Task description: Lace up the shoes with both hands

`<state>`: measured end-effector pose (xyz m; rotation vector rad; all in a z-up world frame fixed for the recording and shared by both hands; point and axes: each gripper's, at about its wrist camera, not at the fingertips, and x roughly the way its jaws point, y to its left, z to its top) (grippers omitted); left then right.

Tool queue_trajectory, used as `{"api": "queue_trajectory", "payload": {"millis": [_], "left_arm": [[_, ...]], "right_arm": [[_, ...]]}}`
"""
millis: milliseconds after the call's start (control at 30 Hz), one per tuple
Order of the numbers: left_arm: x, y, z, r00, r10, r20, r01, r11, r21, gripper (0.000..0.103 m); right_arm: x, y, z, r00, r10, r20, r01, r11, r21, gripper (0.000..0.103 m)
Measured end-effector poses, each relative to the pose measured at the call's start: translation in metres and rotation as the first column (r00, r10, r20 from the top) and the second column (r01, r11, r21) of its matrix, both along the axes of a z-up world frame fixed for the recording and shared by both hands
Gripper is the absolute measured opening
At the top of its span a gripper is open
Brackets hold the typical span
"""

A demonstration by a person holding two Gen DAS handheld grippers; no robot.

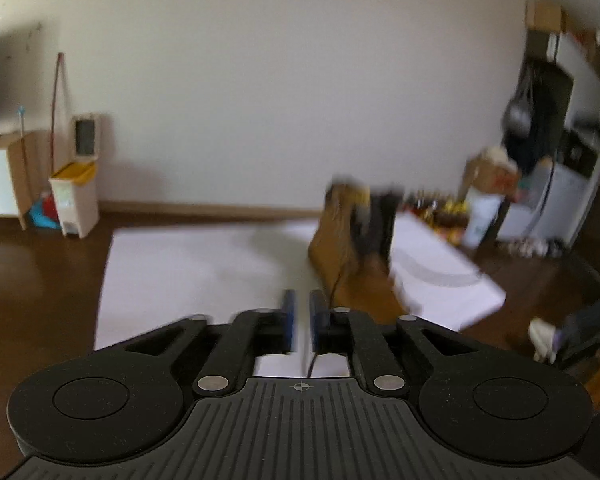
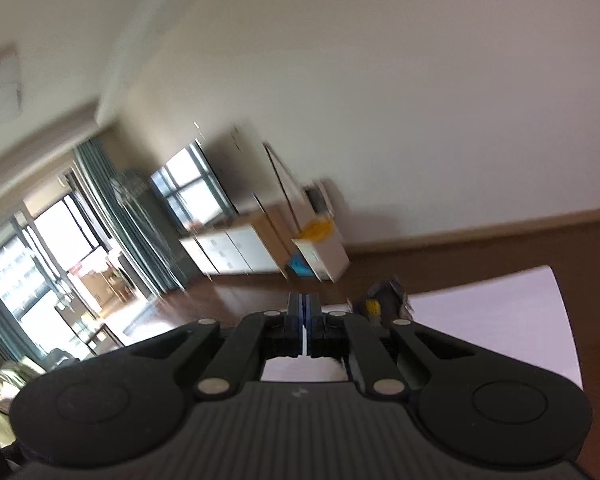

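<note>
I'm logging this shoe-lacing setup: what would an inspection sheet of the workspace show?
Surface: white sheet on brown wood floor.
Job's things: tan boot standing on the sheet; dark lace trailing toward the left tongs.
Clutter: bin with yellow lid; boxes, bottles at right.
Grippers: left tongs slightly apart, grip unclear; right tongs shut, nothing seen between.
Cables: nothing seen.
Surroundings: white cabinet, window, curtains; blurred.

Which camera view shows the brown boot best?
The left wrist view: the brown boot stands on the white sheet, nearly whole though blurred. The right wrist view shows only its dark top behind the gripper's body.
</note>
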<state>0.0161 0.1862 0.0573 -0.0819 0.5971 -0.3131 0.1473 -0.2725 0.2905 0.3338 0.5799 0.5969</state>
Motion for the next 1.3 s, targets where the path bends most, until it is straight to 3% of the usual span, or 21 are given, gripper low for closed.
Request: {"api": "queue_trajectory", "payload": {"millis": [33,100,300,467,733,767,833,900,1033,1100,1200,1300], "left_arm": [[0.002,-0.005,-0.012,1.000,-0.007,0.001,0.007,1.000,0.015,0.013],[0.006,-0.019,-0.050,0.999,-0.038,0.022,0.036,0.996,0.080,0.026],[0.024,-0.046,-0.111,0.996,-0.086,0.005,0.085,0.989,0.124,0.039],[0.027,-0.042,-0.159,0.997,-0.081,-0.014,0.083,0.982,0.169,0.041],[0.045,-0.053,-0.213,0.995,-0.097,0.005,0.095,0.984,0.151,0.040],[0.048,-0.056,-0.219,0.994,-0.105,0.007,0.103,0.985,0.141,0.039],[0.054,-0.060,-0.227,0.993,-0.120,0.009,0.118,0.985,0.125,0.001],[0.048,-0.060,-0.218,0.991,-0.135,0.001,0.134,0.984,0.118,0.002],[0.033,-0.050,-0.167,0.992,-0.126,-0.005,0.126,0.988,0.084,0.002],[0.035,-0.037,-0.119,0.994,-0.106,-0.011,0.106,0.993,0.041,0.002],[0.064,-0.011,-0.038,0.997,-0.078,-0.014,0.077,0.997,-0.025,0.002],[0.108,0.007,-0.006,0.993,-0.083,-0.080,0.078,0.995,-0.069,0.003]], "right_arm": [[0.001,0.005,-0.006,1.000,0.004,-0.003,-0.004,1.000,-0.020,0.002],[0.004,0.018,-0.017,1.000,0.011,-0.004,-0.012,0.998,-0.058,0.002],[0.019,0.045,-0.060,0.998,0.032,-0.051,-0.036,0.995,-0.089,0.002],[0.023,0.050,-0.080,0.997,0.045,-0.066,-0.053,0.992,-0.112,0.002],[0.032,0.058,-0.129,0.997,0.049,-0.065,-0.057,0.990,-0.129,0.002],[0.033,0.058,-0.133,0.997,0.049,-0.066,-0.058,0.990,-0.130,0.002],[0.035,0.058,-0.144,0.997,0.045,-0.068,-0.054,0.989,-0.135,0.002],[0.035,0.057,-0.147,0.997,0.039,-0.071,-0.048,0.990,-0.136,0.002],[0.038,0.056,-0.140,0.993,0.024,-0.119,-0.036,0.994,-0.107,0.002],[0.042,0.056,-0.132,0.990,0.026,-0.138,-0.038,0.995,-0.089,0.002],[0.053,0.059,-0.108,0.988,0.030,-0.150,-0.038,0.998,-0.049,0.002],[0.060,0.061,-0.094,0.989,0.025,-0.147,-0.029,0.999,-0.030,0.002]]}}
